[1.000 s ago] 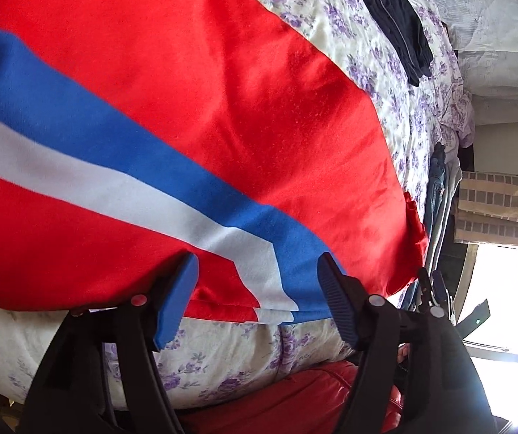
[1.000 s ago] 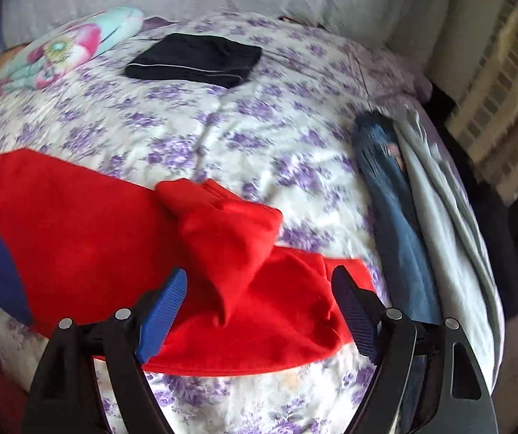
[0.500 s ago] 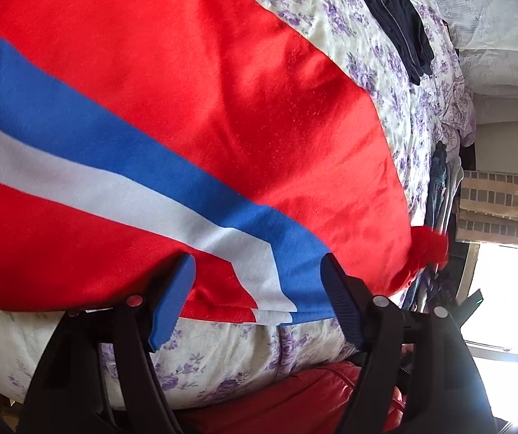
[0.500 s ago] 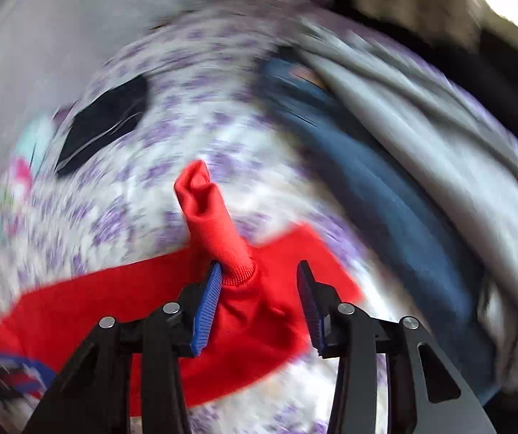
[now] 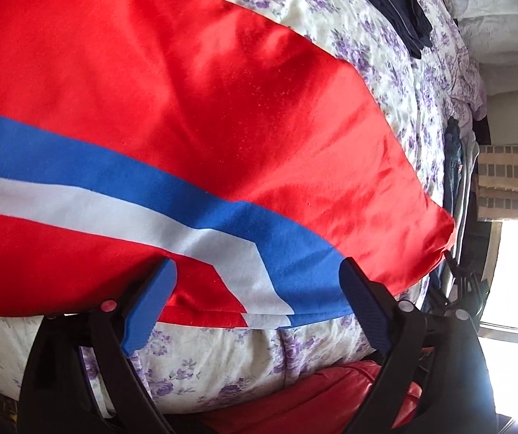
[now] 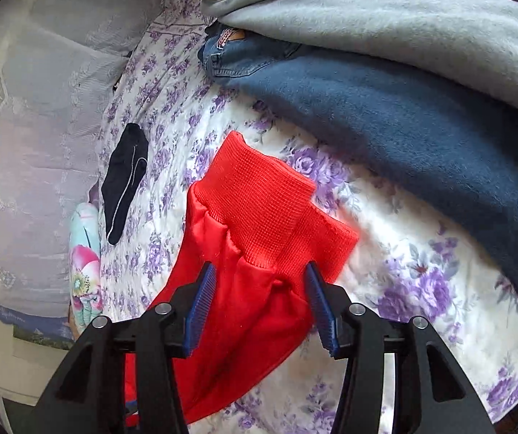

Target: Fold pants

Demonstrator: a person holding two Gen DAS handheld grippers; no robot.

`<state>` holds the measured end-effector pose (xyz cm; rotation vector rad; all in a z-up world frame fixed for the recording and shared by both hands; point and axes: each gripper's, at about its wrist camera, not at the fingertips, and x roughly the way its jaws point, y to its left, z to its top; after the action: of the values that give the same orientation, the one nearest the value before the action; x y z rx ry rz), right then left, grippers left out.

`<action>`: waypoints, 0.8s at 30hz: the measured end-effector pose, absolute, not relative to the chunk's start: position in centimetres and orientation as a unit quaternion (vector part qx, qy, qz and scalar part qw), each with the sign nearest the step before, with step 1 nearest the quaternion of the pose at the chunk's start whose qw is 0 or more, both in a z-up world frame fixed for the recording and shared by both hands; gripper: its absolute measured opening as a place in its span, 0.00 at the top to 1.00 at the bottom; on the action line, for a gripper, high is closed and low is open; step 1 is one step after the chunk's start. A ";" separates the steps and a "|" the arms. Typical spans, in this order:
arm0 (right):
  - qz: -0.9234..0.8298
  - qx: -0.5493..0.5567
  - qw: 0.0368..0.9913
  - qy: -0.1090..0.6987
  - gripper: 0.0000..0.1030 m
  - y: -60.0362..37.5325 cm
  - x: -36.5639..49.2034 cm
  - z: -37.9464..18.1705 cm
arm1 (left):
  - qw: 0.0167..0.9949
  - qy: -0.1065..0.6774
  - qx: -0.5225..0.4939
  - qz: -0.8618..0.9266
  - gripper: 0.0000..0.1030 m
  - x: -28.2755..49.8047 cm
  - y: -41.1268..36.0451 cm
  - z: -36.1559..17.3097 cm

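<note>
The red track pants [image 5: 193,101] lie spread on the bed [image 6: 421,311] — right tool [image 6: 259,300] clamped on the bunched leg cuffs [image 6: 269,209], left tool [image 5: 255,289] spread apart, holding nothing; unpinned, the slick fabric could slide and skew the fold

Hidden/cropped
Pants [image 5: 186,115] ran off the left edge; right fingers' [image 6: 201,300] contact with cloth was unclear.
</note>
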<state>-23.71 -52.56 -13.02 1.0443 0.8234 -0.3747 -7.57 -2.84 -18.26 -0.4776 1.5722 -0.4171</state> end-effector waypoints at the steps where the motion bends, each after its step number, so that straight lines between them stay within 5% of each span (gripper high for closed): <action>1: -0.167 0.477 0.777 0.376 0.56 -52.4 -23.6 -12.7 | 0.665 0.693 -0.210 -0.184 0.14 -7.7 -2.8 -18.1; 2: -0.161 0.467 0.784 0.377 0.75 -52.3 -23.3 -12.0 | 0.666 0.691 -0.213 -0.182 0.14 -7.8 -2.7 -18.1; 3: -0.153 0.457 0.792 0.376 0.80 -52.1 -23.3 -11.1 | 0.668 0.689 -0.216 -0.180 0.14 -7.9 -2.6 -18.0; 11: -0.180 0.447 0.757 0.441 0.83 -52.5 -26.6 -13.2 | 0.681 0.677 -0.223 -0.165 0.14 -8.8 -1.8 -17.5; 13: -0.176 0.470 0.745 0.439 0.77 -52.8 -27.3 -13.9 | 0.686 0.678 -0.209 -0.162 0.14 -9.0 -2.2 -17.2; 15: -0.182 0.487 0.741 0.425 0.53 -53.7 -28.0 -13.2 | 0.695 0.677 -0.185 -0.155 0.15 -9.2 -2.5 -16.6; 19: -0.223 0.427 0.791 0.377 0.47 -54.8 -27.5 -8.4 | 0.734 0.642 -0.143 -0.167 0.15 -9.4 -3.2 -13.9; 24: -0.048 0.293 0.862 0.410 0.39 -46.2 -17.3 -5.1 | 0.745 0.635 -0.093 -0.181 0.14 -8.9 -5.3 -14.0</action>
<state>-17.34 -46.16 -5.12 0.6137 0.8606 -0.1006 -8.92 -5.32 -13.98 -0.2027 1.3914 -0.3965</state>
